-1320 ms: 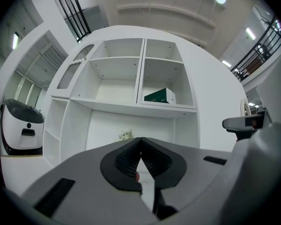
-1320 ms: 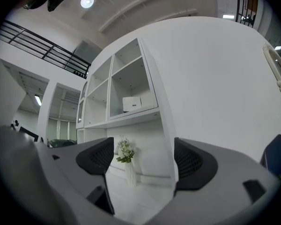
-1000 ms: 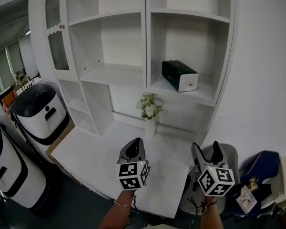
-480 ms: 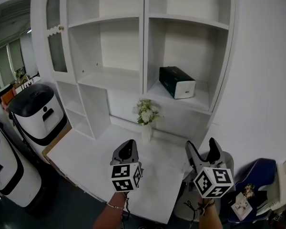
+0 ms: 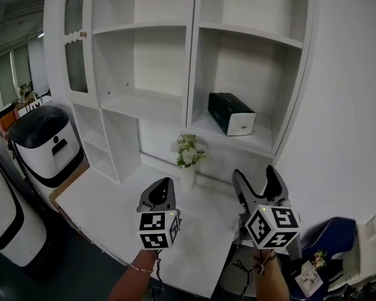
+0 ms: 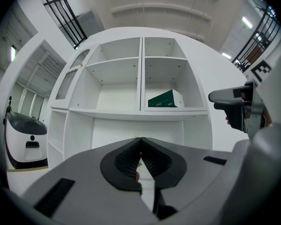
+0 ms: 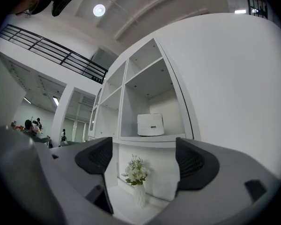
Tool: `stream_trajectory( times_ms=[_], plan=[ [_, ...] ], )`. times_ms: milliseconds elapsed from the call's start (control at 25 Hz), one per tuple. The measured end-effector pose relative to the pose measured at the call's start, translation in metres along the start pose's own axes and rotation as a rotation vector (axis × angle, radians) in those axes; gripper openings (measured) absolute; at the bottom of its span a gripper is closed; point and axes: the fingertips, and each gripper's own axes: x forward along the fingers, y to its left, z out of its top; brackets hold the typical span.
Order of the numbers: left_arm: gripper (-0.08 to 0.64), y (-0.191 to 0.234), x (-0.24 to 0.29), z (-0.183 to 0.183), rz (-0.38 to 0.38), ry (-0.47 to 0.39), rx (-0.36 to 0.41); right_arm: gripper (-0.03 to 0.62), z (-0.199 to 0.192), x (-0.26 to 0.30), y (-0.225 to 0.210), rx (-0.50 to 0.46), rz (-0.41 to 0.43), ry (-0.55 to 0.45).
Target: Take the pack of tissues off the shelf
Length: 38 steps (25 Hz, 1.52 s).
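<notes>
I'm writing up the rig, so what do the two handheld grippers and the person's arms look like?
The left gripper and right gripper are grey with black ribbed pads, and each carries a white cube of black square markers. Thin dark cables hang below. A slim bracelet circles the left wrist; no sleeves show. The right gripper's jaws are opening, empty.
</notes>
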Motion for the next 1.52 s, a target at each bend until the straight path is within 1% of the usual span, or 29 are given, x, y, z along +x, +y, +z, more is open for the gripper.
stream_trajectory(
  times_ms=[200,320,440,760,1000,1160,1360,1520],
  plan=[
    [0.017,0.012,0.000,0.008,0.021,-0.010,0.028,0.419,0.012,0.019,0.004,-0.020,0.022,0.013],
    [0.017,0.022,-0.001,0.008,0.046,-0.008,0.030,0.422,0.021,0.033,0.009,-0.031,0.039,0.018],
    [0.017,0.027,0.000,0.009,0.058,-0.012,0.026,0.425,0.031,0.045,0.010,-0.023,0.045,0.012],
    [0.017,0.044,-0.002,0.022,0.080,-0.069,0.002,0.442,0.056,0.074,0.003,-0.042,0.008,0.008],
    [0.017,0.050,0.004,0.021,0.067,-0.086,-0.027,0.446,0.068,0.092,0.005,-0.039,0.003,0.023],
    [0.017,0.057,0.008,0.023,0.067,-0.095,-0.047,0.453,0.070,0.107,0.004,-0.061,-0.014,0.046],
    [0.017,0.059,0.013,0.019,0.049,-0.094,-0.072,0.453,0.067,0.128,-0.007,-0.117,-0.061,0.087],
    [0.017,0.063,0.013,0.016,0.052,-0.087,-0.072,0.460,0.062,0.137,-0.009,-0.130,-0.062,0.130]
  ],
)
